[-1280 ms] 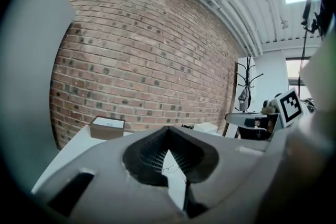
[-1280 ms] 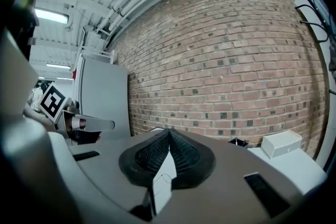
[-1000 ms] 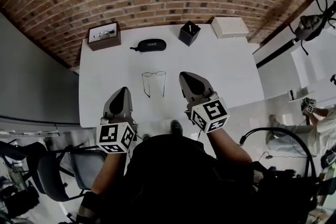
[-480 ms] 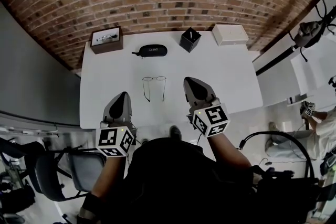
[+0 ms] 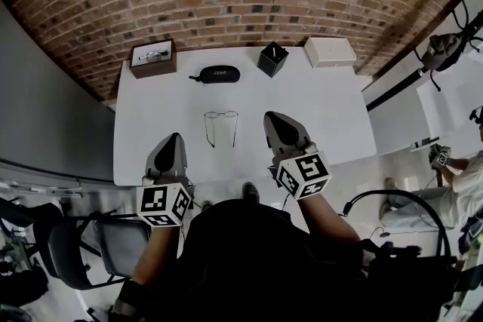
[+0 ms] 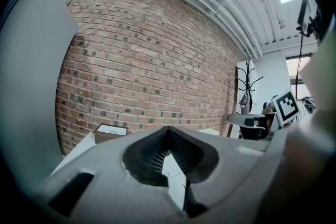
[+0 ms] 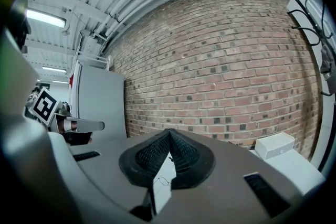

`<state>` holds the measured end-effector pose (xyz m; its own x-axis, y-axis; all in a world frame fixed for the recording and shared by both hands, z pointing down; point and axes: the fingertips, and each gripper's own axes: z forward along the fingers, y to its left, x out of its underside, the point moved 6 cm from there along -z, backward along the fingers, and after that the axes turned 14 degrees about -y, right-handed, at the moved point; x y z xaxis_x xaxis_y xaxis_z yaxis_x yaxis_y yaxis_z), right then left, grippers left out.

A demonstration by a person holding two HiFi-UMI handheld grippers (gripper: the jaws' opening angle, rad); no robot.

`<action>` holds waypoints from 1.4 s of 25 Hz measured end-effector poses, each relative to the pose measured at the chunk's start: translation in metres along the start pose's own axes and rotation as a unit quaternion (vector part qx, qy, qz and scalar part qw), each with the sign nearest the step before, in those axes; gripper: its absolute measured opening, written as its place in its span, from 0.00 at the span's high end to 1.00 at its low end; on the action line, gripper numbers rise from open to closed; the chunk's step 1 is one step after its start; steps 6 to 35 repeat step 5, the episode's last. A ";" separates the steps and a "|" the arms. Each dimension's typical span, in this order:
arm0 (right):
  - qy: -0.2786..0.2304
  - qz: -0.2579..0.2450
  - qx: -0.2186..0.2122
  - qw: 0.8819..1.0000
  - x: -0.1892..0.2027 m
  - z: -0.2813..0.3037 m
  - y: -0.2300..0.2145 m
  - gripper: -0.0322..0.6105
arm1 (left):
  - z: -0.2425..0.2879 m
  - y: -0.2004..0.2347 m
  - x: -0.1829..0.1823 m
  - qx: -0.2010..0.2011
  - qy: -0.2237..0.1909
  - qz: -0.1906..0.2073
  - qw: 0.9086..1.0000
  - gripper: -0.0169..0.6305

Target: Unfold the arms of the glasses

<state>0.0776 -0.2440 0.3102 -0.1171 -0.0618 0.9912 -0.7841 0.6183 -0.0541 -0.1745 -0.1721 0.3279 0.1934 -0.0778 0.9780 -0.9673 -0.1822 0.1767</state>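
Thin wire-framed glasses [image 5: 221, 125] lie on the white table [image 5: 317, 109] with both arms spread out toward me. They lie between my two grippers, touched by neither. My left gripper [image 5: 169, 147] hangs over the table's near edge, left of the glasses, jaws shut and empty. My right gripper [image 5: 281, 126] sits right of the glasses, also shut with nothing in it. A sliver of the glasses [image 6: 173, 173] shows through the left gripper's jaw slit, and the glasses [image 7: 163, 182] show likewise in the right gripper view.
Along the table's far edge stand a brown box [image 5: 152, 56] with something in it, a black glasses case [image 5: 218, 74], a black cube-shaped holder [image 5: 272, 56] and a white box [image 5: 330, 51]. Behind is a brick wall. A chair [image 5: 113, 241] sits at my lower left.
Both grippers have hardly moved. The head view has drifted slightly, so the table sits a little higher in the picture. The glasses lie as before.
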 end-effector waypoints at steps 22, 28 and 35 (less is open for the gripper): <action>-0.002 -0.002 0.000 1.000 -0.003 0.002 0.002 0.94 | 0.000 0.001 -0.002 -0.003 0.001 0.000 1.000 0.96; -0.002 -0.002 0.000 1.000 -0.003 0.002 0.002 0.94 | 0.000 0.001 -0.002 -0.003 0.001 0.000 1.000 0.96; -0.002 -0.002 0.000 1.000 -0.003 0.002 0.002 0.94 | 0.000 0.001 -0.002 -0.003 0.001 0.000 1.000 0.96</action>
